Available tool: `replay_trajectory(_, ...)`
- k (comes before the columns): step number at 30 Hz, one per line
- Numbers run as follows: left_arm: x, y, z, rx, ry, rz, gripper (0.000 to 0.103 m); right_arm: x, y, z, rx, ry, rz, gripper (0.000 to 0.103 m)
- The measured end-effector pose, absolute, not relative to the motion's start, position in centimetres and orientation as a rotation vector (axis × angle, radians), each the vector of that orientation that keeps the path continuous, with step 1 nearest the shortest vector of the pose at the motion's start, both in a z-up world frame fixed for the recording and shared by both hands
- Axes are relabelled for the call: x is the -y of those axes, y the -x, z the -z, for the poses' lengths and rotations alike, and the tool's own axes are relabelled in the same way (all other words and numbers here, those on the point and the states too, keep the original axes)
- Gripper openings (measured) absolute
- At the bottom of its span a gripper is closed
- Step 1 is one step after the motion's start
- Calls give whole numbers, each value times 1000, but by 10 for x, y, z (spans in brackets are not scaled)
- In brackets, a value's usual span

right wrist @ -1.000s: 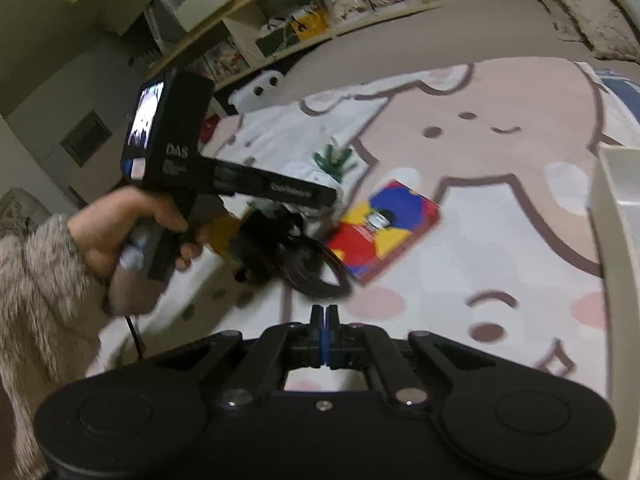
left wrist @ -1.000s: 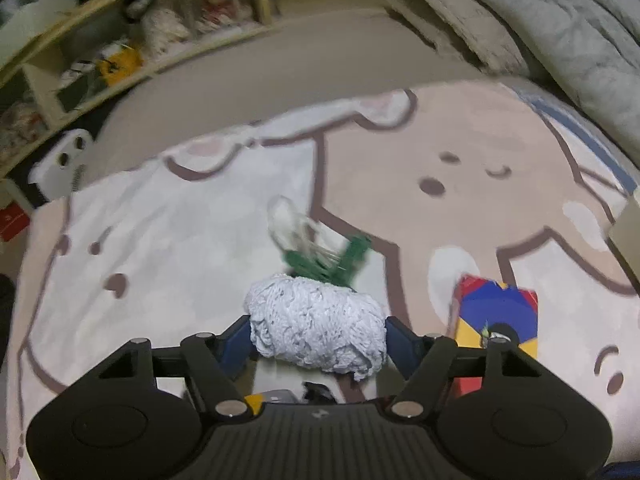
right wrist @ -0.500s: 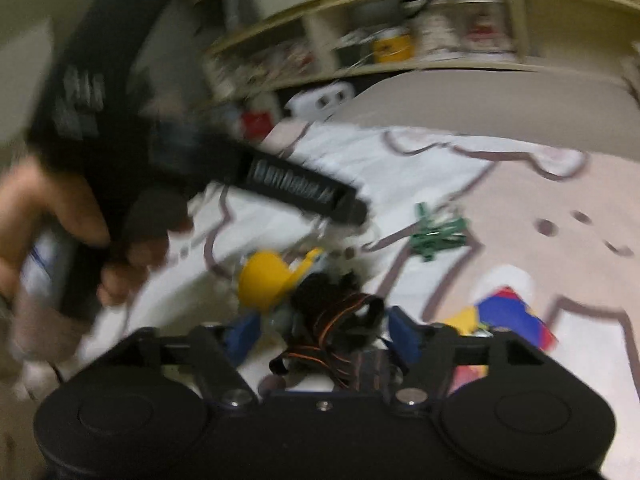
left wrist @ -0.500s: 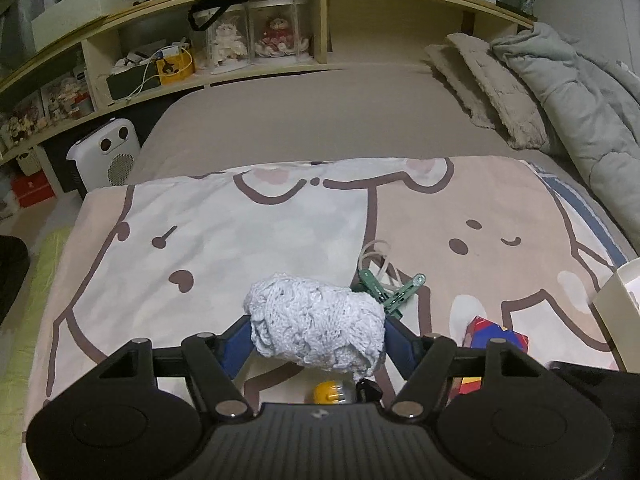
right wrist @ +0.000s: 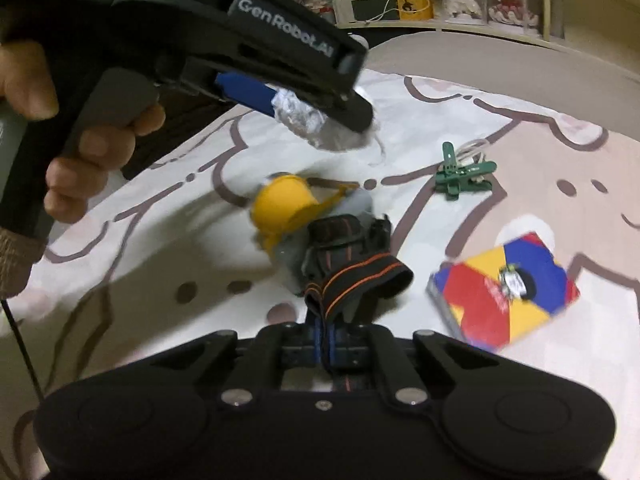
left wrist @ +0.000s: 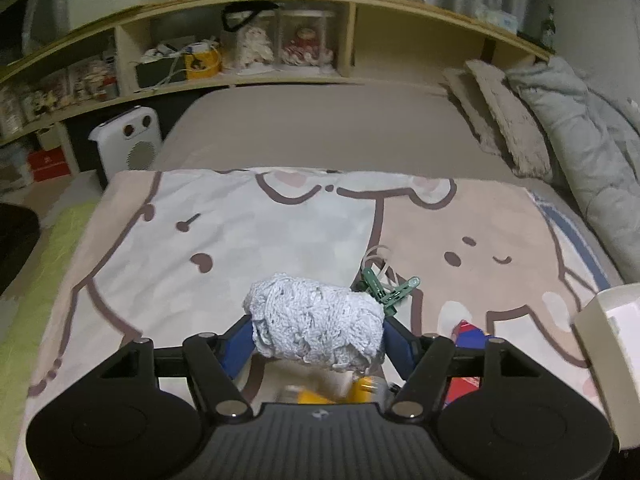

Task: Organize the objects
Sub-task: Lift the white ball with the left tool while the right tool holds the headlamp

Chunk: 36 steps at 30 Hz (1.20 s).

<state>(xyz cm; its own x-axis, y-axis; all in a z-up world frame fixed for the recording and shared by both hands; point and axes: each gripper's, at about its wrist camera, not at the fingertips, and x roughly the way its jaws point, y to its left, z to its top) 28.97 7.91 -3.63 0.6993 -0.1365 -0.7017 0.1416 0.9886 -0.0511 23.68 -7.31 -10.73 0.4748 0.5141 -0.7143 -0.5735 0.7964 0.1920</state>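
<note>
1. Only my right wrist view shows my left hand (right wrist: 80, 148) on its trigger, and the black strap (right wrist: 352, 276) pinched in my right gripper (right wrist: 326, 346).
2. My left gripper (left wrist: 318, 334) clamps the white knitted bundle (left wrist: 316, 326), above the yellow cup (right wrist: 286, 208).
3. Beyond the cup, a green clip (right wrist: 464, 178) lies on the cartoon blanket (left wrist: 240, 232); shelves (left wrist: 240, 60) stand farthest back.

White bundle (left wrist: 318, 326) rough knitted cloth; green clips (right wrist: 464, 176) smooth plastic; booklet (right wrist: 506, 290) glossy paper.

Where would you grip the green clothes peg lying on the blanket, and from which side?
Take the green clothes peg across its narrow middle, coming straight down from above. It lies flat on the blanket, clear of the coloured booklet, so the long sides are open.
</note>
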Motion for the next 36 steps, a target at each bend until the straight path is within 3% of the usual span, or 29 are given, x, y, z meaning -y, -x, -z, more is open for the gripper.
replay_trajectory(19,-53,-143,-12,-764,81,176,68,189,-107,71,-1025,-11,-508,5)
replay_trajectory(21,-50,-135,-13,-763,100,186,68,199,-99,70,-1027,-54,-489,11)
replay_trajectory(22,-50,-132,-13,-764,111,189,68,202,-97,70,-1023,-80,-477,26)
replay_trajectory(23,-50,-130,-14,-763,118,190,68,203,-98,69,-1016,-105,-453,49)
replay_trajectory(25,-50,-127,-14,-761,127,190,68,203,-101,67,-995,-159,-403,74)
replay_trajectory(36,-59,-126,-2,-781,146,214,68,171,-134,91,-1059,-251,-240,82)
